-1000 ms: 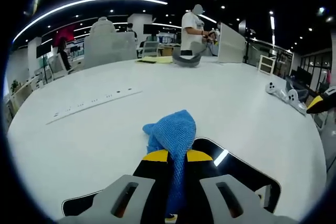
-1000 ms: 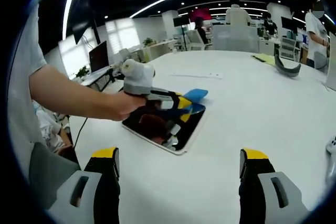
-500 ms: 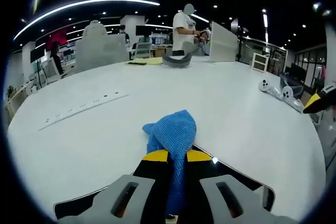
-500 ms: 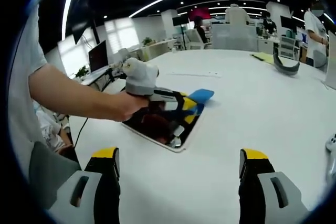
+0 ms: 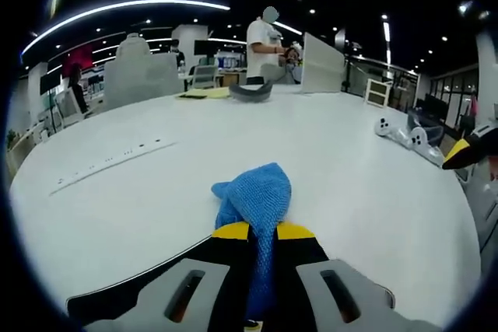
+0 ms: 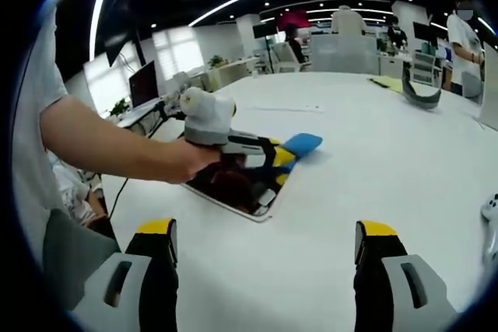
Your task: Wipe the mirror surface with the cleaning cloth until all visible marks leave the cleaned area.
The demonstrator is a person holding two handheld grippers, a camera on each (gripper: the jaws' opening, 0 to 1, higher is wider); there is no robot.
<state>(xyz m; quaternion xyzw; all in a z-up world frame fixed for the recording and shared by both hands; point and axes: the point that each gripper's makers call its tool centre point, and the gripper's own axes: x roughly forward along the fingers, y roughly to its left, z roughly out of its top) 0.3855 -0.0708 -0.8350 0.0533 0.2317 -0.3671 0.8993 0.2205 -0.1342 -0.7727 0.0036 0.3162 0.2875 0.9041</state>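
Left gripper [image 5: 262,232]: clamped on the blue cloth [image 5: 257,200], which bunches ahead of the fingertips.
Mirror [image 6: 233,188]: under the fingers, on the white table [image 5: 327,161].
Change: cloth has slid toward the mirror's far edge; stroke nearly done.
Right gripper [image 6: 264,250]: fingers wide apart, empty, mirror well ahead.

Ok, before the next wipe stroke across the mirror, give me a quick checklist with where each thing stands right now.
1. Cloth held: ok. The left gripper is shut on the blue cloth.
2. Cloth on the glass: not ok. Its free end lies past the far edge of the mirror, on the white table.
3. Marks left on the mirror: cannot tell; the glass shows dark reflections.
4. Right gripper out of the way: ok. It is open, holds nothing and sits apart from the mirror.
5. Mirror and cloth in sight: ok, both show in the right gripper view.
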